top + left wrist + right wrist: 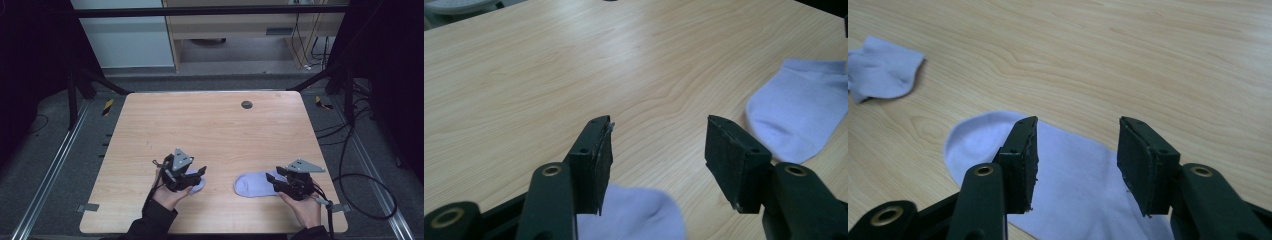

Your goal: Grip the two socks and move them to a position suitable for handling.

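Nothing is gripped yet, so any pairing or folding looks wholly undone. The left gripper (656, 150) stands wide above a crumpled sock (634, 215); the right gripper (1078, 160), equally wide, hovers over the flat sock (1068, 175). Ahead lies bare table (210, 125) (its near edge sits close behind both hands).

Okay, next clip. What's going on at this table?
A person holds a pair of tongs in each hand over a wooden table with two pale lavender socks on it. The left tongs are open above the crumpled sock. The right tongs are open over the flat sock, which lies spread out near the table's front edge. Neither sock is gripped at this moment. A small dark round disc sits near the table's far edge.
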The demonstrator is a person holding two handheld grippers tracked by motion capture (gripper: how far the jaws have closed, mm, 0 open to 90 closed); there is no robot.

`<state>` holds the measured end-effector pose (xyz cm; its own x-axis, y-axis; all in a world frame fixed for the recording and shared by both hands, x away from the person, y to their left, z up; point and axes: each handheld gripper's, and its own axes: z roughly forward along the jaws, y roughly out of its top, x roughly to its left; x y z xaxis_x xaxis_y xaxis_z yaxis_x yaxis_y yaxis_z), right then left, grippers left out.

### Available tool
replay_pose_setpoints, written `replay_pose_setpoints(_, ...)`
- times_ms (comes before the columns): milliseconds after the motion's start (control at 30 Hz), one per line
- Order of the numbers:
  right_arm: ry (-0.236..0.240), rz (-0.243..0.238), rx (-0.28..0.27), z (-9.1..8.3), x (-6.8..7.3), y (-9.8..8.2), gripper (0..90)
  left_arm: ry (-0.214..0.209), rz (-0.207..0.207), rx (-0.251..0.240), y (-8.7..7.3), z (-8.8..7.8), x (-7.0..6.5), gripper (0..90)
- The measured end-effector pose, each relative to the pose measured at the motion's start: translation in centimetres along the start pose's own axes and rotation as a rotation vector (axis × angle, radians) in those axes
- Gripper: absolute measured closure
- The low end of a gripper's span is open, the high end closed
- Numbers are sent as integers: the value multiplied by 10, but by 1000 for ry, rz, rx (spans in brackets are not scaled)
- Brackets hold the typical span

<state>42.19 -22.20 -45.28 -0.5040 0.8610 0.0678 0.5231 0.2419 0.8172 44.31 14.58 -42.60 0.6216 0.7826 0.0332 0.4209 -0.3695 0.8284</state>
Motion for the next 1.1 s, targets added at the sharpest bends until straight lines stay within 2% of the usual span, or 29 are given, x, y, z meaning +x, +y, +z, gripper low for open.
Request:
replay_pose_setpoints(100, 27, -20, -7, 3, 8, 7, 493, 24, -18, -3, -8, -11, 14, 441)
replay_pose_setpoints(167, 48, -40, -9, 8, 18, 14, 476, 47, -46, -2, -18, -20, 26, 453)
replay_pose_setpoints(200, 48, -40, -9, 8, 18, 14, 476, 47, -46, -2, -18, -20, 26, 455)
replay_pose_setpoints(267, 73, -62, -13, 15, 29, 22, 463, 66, -70, -2, -27, -27, 37, 461)
replay_pose_setpoints(367, 89, -79, -12, 21, 36, 28, 462, 78, -86, -2, -33, -31, 42, 472)
replay_pose_setpoints(567, 140, -148, 1, 40, 64, 42, 468, 110, -117, 11, -50, -38, 56, 490)
replay_pose_setpoints(633, 166, -167, 6, 49, 76, 48, 470, 120, -131, 32, -60, -40, 61, 496)
replay_pose_setpoints(733, 183, -179, 8, 55, 84, 51, 471, 122, -137, 48, -65, -42, 63, 502)
replay_pose_setpoints(800, 207, -198, 15, 62, 96, 55, 478, 118, -142, 59, -73, -43, 63, 509)
replay_pose_setpoints(833, 207, -198, 15, 62, 96, 55, 478, 118, -142, 59, -73, -43, 63, 512)
replay_pose_setpoints(967, 232, -222, 25, 73, 111, 56, 496, 111, -143, 97, -80, -39, 62, 522)
replay_pose_setpoints(1033, 249, -233, 39, 80, 121, 55, 515, 102, -140, 108, -81, -36, 60, 527)
replay_pose_setpoints(1100, 255, -238, 42, 82, 125, 55, 522, 100, -141, 111, -81, -35, 59, 529)
